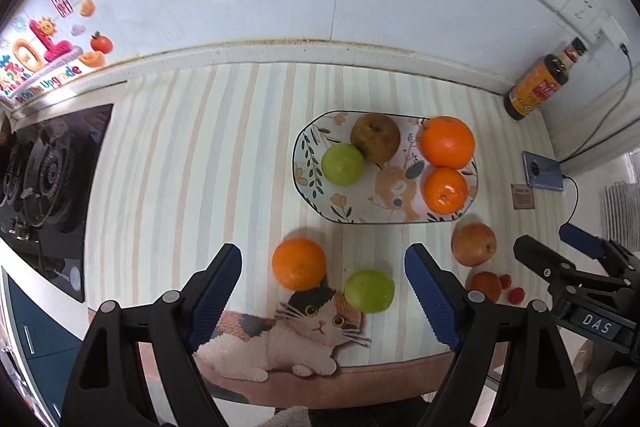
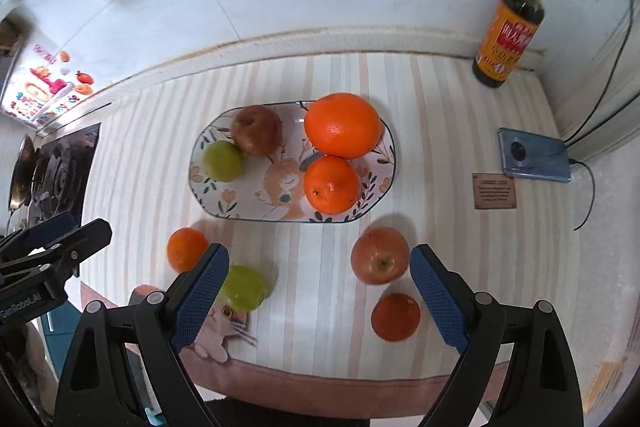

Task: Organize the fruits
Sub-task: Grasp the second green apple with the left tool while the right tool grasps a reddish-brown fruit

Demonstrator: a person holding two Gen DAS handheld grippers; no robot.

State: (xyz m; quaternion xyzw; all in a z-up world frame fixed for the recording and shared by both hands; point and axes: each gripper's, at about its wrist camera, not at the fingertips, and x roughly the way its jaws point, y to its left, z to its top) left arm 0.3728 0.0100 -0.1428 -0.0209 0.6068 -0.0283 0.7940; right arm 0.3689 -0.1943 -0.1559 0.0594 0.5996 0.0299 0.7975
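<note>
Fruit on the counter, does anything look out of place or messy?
Nothing spilled or damaged. Four fruits sit on the plate, but an orange, green fruit and apple lie loose on the mat.

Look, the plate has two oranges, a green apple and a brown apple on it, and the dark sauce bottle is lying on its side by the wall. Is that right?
Almost. The plate does hold two oranges, a green apple and a brown apple. But the dark sauce bottle is standing upright by the wall, not lying on its side. The right wrist view shows it clearly.
</note>
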